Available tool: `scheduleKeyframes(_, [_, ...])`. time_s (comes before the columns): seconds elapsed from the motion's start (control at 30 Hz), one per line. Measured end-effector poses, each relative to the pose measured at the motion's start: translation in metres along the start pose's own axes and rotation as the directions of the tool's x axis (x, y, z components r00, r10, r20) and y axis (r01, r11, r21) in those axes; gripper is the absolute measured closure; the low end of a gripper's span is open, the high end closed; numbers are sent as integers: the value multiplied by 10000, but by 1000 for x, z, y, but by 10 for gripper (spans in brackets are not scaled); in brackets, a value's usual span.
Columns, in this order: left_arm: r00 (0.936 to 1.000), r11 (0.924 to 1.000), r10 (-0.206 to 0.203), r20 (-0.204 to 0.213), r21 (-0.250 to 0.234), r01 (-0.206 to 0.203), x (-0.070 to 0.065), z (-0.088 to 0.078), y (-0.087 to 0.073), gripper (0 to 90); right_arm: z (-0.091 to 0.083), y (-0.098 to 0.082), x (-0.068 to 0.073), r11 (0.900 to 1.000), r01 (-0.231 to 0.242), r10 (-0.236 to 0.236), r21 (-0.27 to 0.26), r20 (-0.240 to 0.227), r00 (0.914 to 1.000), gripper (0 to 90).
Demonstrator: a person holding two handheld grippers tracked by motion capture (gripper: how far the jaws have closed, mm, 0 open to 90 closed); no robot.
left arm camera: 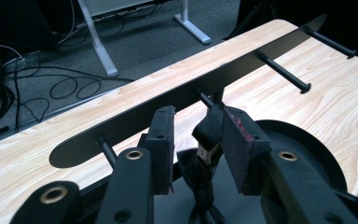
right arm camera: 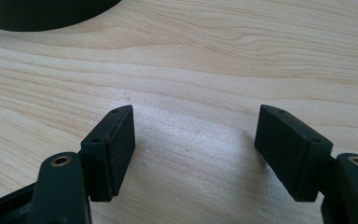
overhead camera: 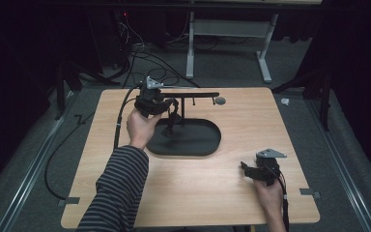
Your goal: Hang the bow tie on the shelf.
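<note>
Bench [overhead camera: 198,193] of pale wood fills the middle of the high view, with dark floor and loose cables behind it. On the left, a person's arm in a striped sleeve [overhead camera: 118,193] reaches forward. That hand [overhead camera: 142,126] holds the left claw [overhead camera: 170,107] up by a black stand. The stand has a flat oval base [overhead camera: 198,140], a thin post and a long flat bar [left arm camera: 168,98] across the top, with small pegs [left arm camera: 284,77] sticking out of the bar.

In the left gripper view, a black strap or cable with a plug-like end [left arm camera: 208,140] hangs from one peg, right between the two pads of the left claw. The jaws are partly apart. One pad is touching or almost touching the strap; I cannot tell if it is squeezed.

Over on the right, near the front edge of the bench, the other hand [overhead camera: 270,191] holds the right claw [overhead camera: 245,169] low, well apart from the stand. In the right gripper view its jaws are wide apart with bare wood between them, and the edge of the black base sits far off in the top corner.
</note>
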State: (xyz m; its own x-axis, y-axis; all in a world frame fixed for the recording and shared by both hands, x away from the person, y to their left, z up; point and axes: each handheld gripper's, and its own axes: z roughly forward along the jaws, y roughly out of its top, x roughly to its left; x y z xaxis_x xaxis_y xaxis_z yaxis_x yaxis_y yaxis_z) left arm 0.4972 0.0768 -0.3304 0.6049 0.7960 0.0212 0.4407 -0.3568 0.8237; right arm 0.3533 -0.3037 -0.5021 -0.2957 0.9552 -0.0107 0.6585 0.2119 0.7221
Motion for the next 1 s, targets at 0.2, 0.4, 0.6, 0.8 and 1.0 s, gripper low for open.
scheduleKeyframes(0.2, [9999,9999,102,81,-134,-101,-4,-10,0,617,0,0,0,10000,4,-4,-1,-3,10000,299])
scheduleKeyframes(0.4, [9996,9994,229,182,-269,-224,-7,-25,-3,599,0,0,0,10000,7,-7,-1,-3,10000,299])
scheduleKeyframes(0.6, [9994,9994,133,312,-324,-123,-5,-36,-10,579,0,0,0,10000,5,-5,1,-1,10000,299])
scheduleKeyframes(0.8, [9993,9992,36,360,-408,-21,-4,-45,-16,551,0,0,0,10000,-8,8,9,-4,10000,299])
scheduleKeyframes(1.0, [9990,9995,-6,444,-329,21,-2,-51,-26,537,0,0,0,10000,28,-28,3,-5,10000,299])
